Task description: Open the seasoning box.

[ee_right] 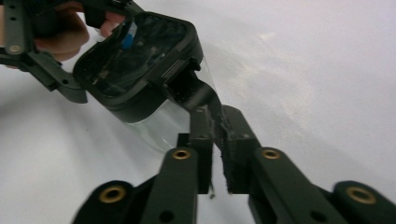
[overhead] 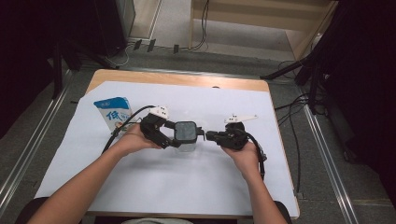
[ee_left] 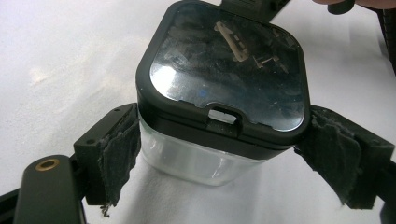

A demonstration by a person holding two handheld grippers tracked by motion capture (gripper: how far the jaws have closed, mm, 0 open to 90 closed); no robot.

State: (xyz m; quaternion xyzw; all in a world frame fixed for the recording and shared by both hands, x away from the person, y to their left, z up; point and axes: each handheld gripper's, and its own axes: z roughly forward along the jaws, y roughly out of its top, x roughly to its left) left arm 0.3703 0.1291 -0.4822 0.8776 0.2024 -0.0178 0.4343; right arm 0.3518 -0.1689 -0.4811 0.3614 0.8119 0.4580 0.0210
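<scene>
The clear square container [overhead: 186, 140] stands near the middle of the desk [overhead: 140, 77], on the white sheet [overhead: 196, 182] that covers most of the desk top. It carries a black-framed lid [ee_left: 226, 70] with a dark glossy panel; a small latch notch sits in the lid rim on the side facing the left hand-held gripper's camera.

Left hand-held gripper [overhead: 180, 135]: its jaws bracket the container from two opposite sides. In the left gripper view the frayed black pads [ee_left: 119, 161] stand at the level of the transparent wall, just below the lid rim. The pad at the right of that view lies against the lid rim. The pad at the left sits just beside the clear wall, and contact there cannot be confirmed. The left hand [overhead: 135, 137] holds this gripper at the container's left in the high view.

Right hand-held gripper [ee_right: 208, 100]: its jaws are closed together, pads pressed flat on a black tab [ee_right: 196, 91] that projects from the lid edge. The container appears tilted in the right gripper view. The right hand [overhead: 245, 151] holds this gripper at the container's right in the high view.

A blue-and-white carton [overhead: 112, 112] lies on the sheet, left of the container and well apart from it.
</scene>
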